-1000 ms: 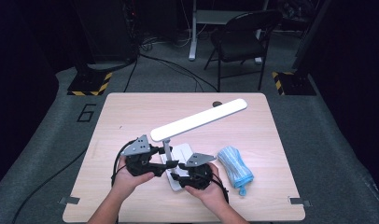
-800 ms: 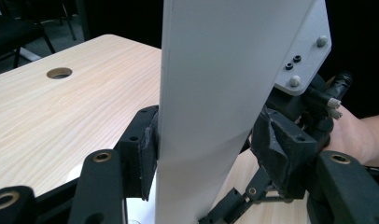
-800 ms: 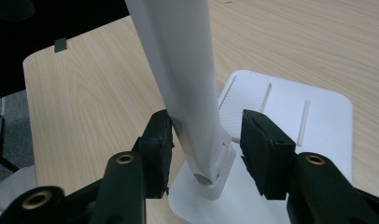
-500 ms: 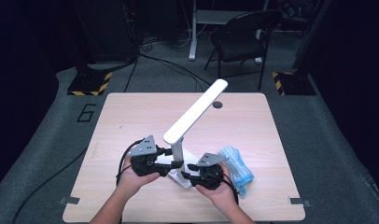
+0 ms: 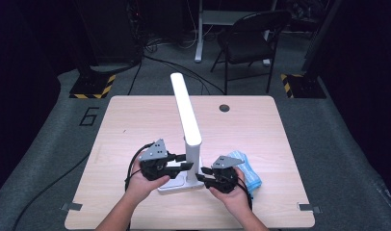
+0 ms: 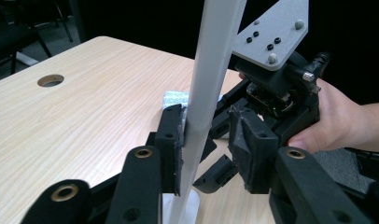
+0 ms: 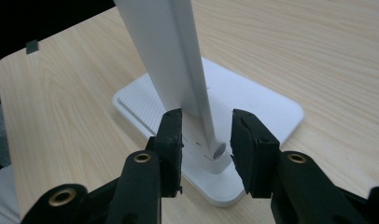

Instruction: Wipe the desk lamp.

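The white desk lamp [image 5: 188,144] is being stood at the counter's [image 5: 136,125] 6 o'clock edge. Its post is being bracketed by the left claw [image 6: 204,140] and right claw [image 7: 206,135], both closing, neither yet clamped. Blue cloth [image 5: 246,173] is lying at the lamp's 3 o'clock.

Light wooden table [image 5: 136,125], rounded corners, centre of frame; round cable hole [image 5: 224,108] near upper edge, right of centre. White desk lamp [image 5: 186,115] stands on flat white base [image 5: 176,184] at lower centre. Folded blue cloth [image 5: 246,171] lies lower right of centre, near base. Grey carpeted floor [image 5: 328,144] surrounds table.
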